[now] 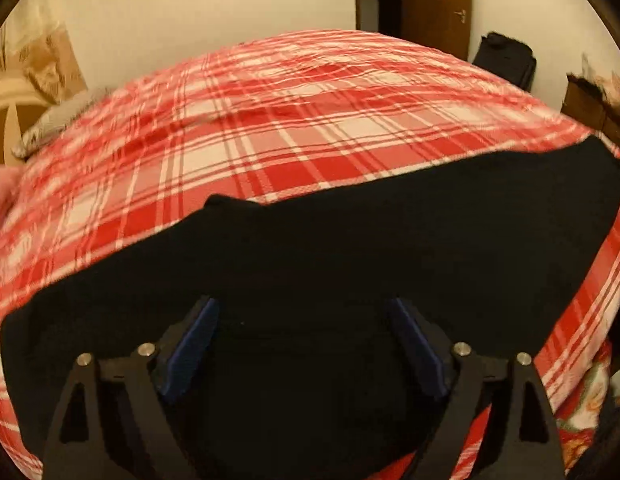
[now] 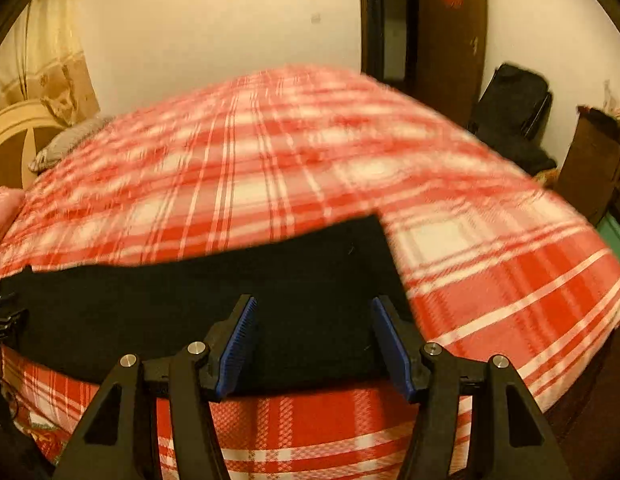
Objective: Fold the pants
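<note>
Black pants [image 1: 350,240] lie flat along the near edge of a bed with a red and white plaid cover [image 1: 269,120]. My left gripper [image 1: 303,308] is open, its blue-padded fingers [image 1: 193,344] spread just above the black cloth. In the right wrist view the pants [image 2: 189,300] end in a straight edge at the right. My right gripper [image 2: 312,308] is open over that end, near the bed's front edge, holding nothing.
The plaid bed cover [image 2: 310,160] stretches back to a cream wall. A headboard [image 2: 13,128] and a grey pillow [image 2: 65,140] are at the far left. A brown door [image 2: 450,32], a black bag [image 2: 510,120] and a dark cabinet [image 2: 590,160] stand at the right.
</note>
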